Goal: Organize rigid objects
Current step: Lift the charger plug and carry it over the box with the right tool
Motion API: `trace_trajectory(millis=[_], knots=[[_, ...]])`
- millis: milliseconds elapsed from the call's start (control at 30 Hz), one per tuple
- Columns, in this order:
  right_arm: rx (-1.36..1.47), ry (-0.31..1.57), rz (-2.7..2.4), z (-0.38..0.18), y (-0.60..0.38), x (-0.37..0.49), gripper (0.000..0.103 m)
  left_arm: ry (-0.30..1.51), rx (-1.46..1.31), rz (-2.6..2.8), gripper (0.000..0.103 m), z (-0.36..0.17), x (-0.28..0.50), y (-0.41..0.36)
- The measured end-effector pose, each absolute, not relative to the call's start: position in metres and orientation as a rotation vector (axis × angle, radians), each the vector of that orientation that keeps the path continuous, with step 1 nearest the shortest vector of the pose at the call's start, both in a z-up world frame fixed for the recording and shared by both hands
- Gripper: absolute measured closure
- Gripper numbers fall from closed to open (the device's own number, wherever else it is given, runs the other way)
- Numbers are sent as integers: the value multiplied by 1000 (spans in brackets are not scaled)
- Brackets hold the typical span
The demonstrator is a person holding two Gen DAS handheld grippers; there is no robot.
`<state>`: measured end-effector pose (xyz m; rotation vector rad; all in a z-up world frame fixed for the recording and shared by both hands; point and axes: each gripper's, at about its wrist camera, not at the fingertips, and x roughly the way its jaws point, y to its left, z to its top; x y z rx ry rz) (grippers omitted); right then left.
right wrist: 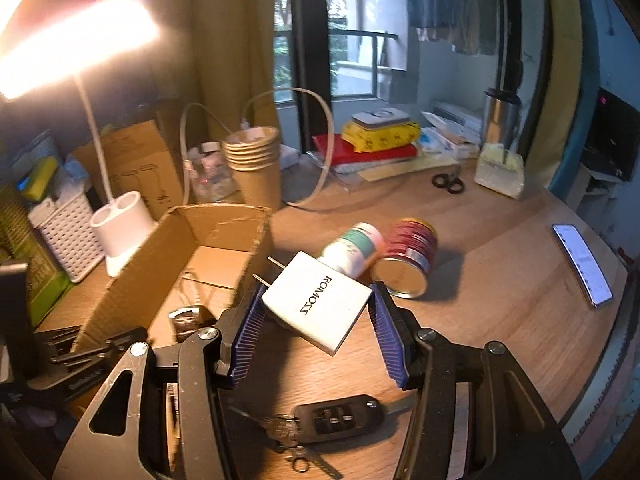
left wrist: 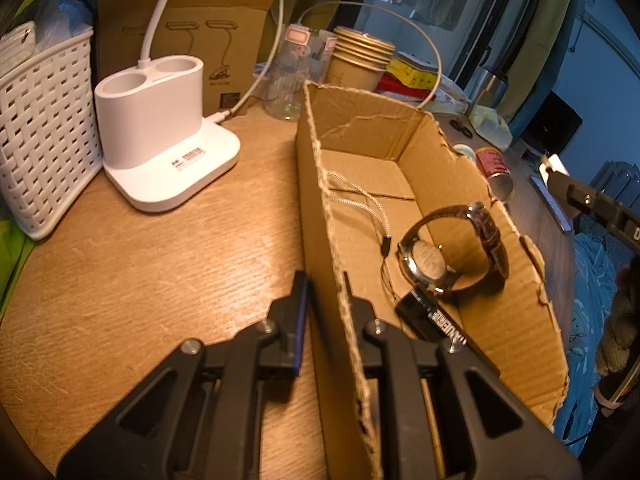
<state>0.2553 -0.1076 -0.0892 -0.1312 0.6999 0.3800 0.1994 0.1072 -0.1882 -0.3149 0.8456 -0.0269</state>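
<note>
Left hand-held gripper [left wrist: 326,292]: clamped on the near wall of the cardboard box [left wrist: 516,320], one finger outside, one inside.

Box contents: a wristwatch [left wrist: 452,244] standing on its strap at centre, a black item with white lettering [left wrist: 436,316] just beside it at 7 o'clock, and a braided cord [left wrist: 360,200] at 10 o'clock from the watch.

Right hand-held gripper [right wrist: 316,316]: grasping a white ROMOSS charger [right wrist: 320,300], tilted, prongs pointing to 10 o'clock, held above the tabletop [right wrist: 500,280] just beside the box's right wall.

On the tabletop: a car key with key ring [right wrist: 332,420] under the right hand-held gripper; a white bottle [right wrist: 352,248] and a red can [right wrist: 404,256] lying on their sides, touching, at 1 o'clock from the charger; a phone [right wrist: 582,264] well apart at 3 o'clock.
</note>
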Motion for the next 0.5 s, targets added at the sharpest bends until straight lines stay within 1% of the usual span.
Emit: trace_trajectory(millis=[500], knots=[[-162,687,545,-86,-58,231,47,846,-314,-27,89,-189,200,107]])
